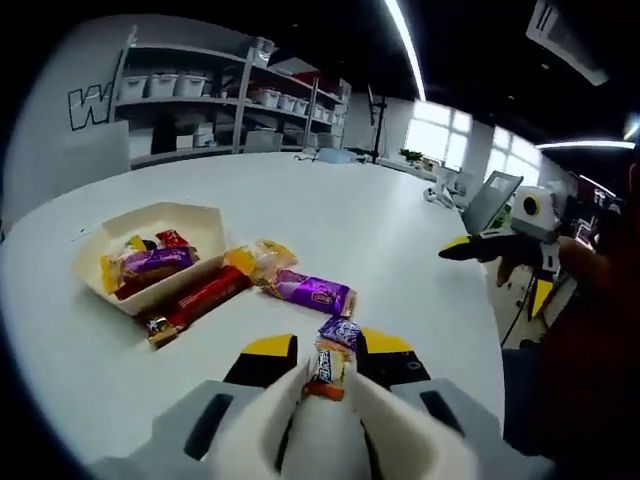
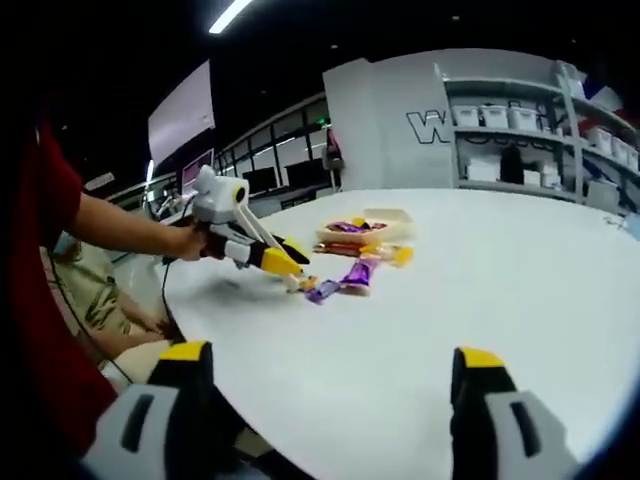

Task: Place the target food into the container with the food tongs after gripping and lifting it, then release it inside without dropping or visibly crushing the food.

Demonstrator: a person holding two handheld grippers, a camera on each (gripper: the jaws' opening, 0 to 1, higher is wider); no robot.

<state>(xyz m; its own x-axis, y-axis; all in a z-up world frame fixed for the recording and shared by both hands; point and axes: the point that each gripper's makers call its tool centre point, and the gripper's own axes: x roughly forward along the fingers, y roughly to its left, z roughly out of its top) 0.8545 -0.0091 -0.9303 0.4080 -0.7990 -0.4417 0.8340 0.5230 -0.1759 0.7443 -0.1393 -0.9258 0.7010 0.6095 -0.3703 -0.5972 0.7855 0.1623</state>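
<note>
Left gripper view: tongs in the left gripper pinch a snack packet on the white table, near the container, while the right gripper, jaws spread and empty, hovers well apart.

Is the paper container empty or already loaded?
Loaded. The container holds several wrapped snacks, including a purple-wrapped bar; more wrappers lie outside on the table.
</note>
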